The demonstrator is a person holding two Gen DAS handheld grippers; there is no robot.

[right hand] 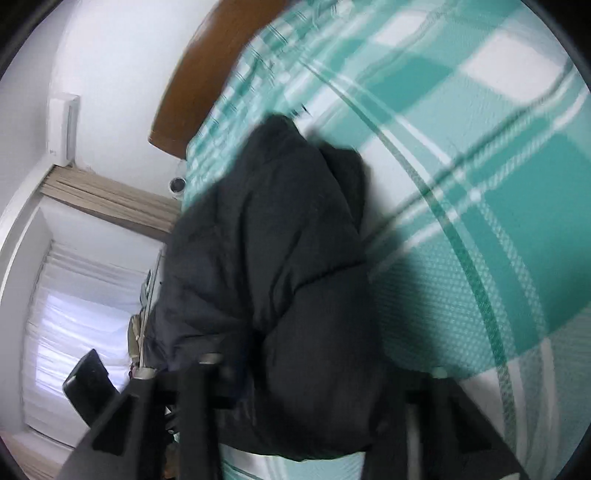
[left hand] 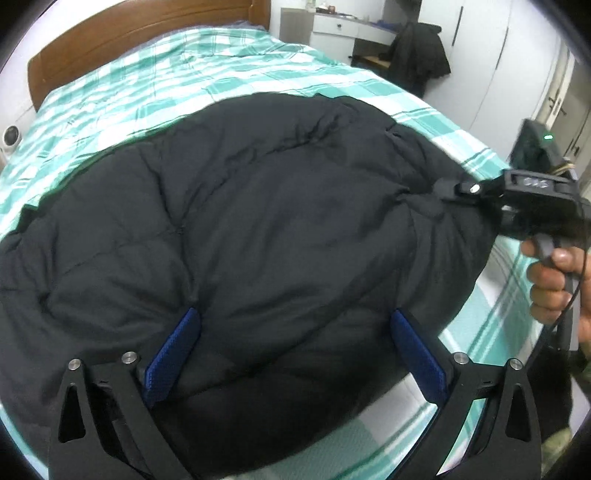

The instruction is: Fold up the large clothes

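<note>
Black quilted puffer jacket (left hand: 240,221), matte and billowy, lies on my bed's teal-and-white plaid sheet (left hand: 147,81). My left gripper (left hand: 295,325) holds its jaws spread above the near hem, blue textured pads (left hand: 173,354) apart. My right gripper (left hand: 458,190) pinches the jacket's right edge, jaws pressed together.

A bed (left hand: 155,88) is covered by a teal-and-white checked sheet and backed by a wooden headboard (left hand: 140,33). White wardrobes (left hand: 491,66) are noted; a curtained window (right hand: 85,314) admits daylight.
</note>
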